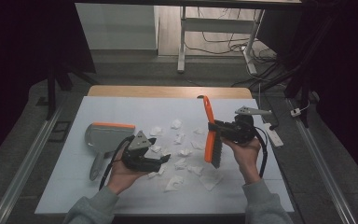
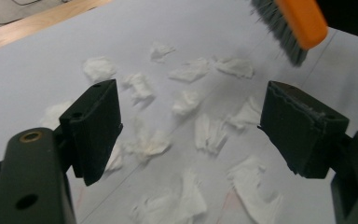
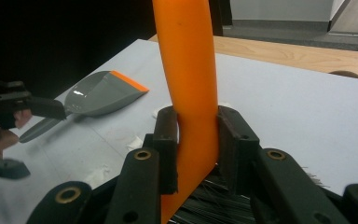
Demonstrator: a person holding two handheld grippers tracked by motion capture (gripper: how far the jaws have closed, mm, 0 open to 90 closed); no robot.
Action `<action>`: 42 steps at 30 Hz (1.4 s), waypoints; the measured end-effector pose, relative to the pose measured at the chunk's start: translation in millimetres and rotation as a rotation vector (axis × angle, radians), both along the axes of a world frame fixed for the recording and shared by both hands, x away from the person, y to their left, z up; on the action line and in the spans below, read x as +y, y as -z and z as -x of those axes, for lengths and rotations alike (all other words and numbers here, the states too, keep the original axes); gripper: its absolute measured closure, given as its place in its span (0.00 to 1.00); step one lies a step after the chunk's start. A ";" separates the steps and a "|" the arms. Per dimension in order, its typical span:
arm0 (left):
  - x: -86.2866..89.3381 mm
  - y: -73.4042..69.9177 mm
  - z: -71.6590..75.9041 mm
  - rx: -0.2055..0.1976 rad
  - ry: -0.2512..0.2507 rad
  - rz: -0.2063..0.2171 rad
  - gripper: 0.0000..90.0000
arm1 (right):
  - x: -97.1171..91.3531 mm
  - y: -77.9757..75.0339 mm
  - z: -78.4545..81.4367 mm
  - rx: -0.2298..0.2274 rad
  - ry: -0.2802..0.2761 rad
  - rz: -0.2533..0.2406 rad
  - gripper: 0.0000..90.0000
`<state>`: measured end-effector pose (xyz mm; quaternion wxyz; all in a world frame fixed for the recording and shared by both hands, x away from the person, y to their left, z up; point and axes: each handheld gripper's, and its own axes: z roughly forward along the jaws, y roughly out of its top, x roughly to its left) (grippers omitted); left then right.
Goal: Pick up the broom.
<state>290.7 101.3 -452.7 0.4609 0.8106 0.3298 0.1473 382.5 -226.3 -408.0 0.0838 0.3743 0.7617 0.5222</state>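
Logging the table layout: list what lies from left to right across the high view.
Grey dustpan → left gripper, open above the table → scattered paper scraps → orange brush → right gripper, shut on the brush → white remote-like bar at the table's right edge.

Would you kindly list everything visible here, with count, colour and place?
Brush: one, orange with dark bristles, held upright over the table's right half.
Dustpan: one, grey with orange lip, lying at the left.
Paper scraps: about a dozen or more, white, scattered mid-table.
Table cover: one, white, over a wooden top.
Desk frame: one, white, on the floor behind.
Left claw: black, open above the scraps.
Right claw: black, shut on the brush handle.
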 end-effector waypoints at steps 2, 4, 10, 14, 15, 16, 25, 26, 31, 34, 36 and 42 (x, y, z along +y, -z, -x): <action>-6.5 0.6 -1.6 0.002 0.010 0.001 0.24 | 5.8 1.3 1.8 -0.011 0.009 -0.003 0.78; -12.5 2.2 -3.1 0.009 0.017 0.004 0.23 | 11.5 2.6 3.3 -0.018 0.015 -0.015 0.78; -29.1 7.7 -5.6 0.015 0.039 0.014 0.23 | 27.6 5.7 8.9 -0.039 0.040 -0.046 0.78; -39.3 10.7 -7.4 0.014 0.037 0.022 0.23 | 38.7 8.9 12.2 -0.044 0.061 -0.060 0.78; -41.7 11.4 -7.9 0.015 0.038 0.026 0.23 | 41.1 10.9 12.9 -0.040 0.071 -0.072 0.78; -43.8 12.1 -8.3 0.015 0.036 0.029 0.23 | 43.5 13.6 13.5 -0.040 0.075 -0.081 0.78; -61.8 26.1 -12.2 0.006 0.004 0.027 0.24 | 58.3 27.9 18.3 -0.038 0.108 -0.127 0.78; -63.5 28.3 -12.8 0.007 0.000 0.027 0.26 | 59.0 28.6 18.7 -0.039 0.110 -0.126 0.78; -71.2 38.3 -15.2 0.009 -0.017 0.021 0.33 | 60.1 30.8 20.3 -0.038 0.124 -0.160 0.78; -73.3 40.2 -16.5 -0.001 -0.030 0.033 0.43 | 60.3 32.5 21.7 -0.031 0.135 -0.186 0.78; -73.9 40.9 -17.3 -0.006 -0.037 0.044 0.46 | 60.2 32.9 22.1 -0.031 0.139 -0.197 0.78; -72.1 41.3 -19.2 -0.018 -0.037 0.073 0.69 | 62.1 32.9 27.3 -0.040 0.156 -0.233 0.78</action>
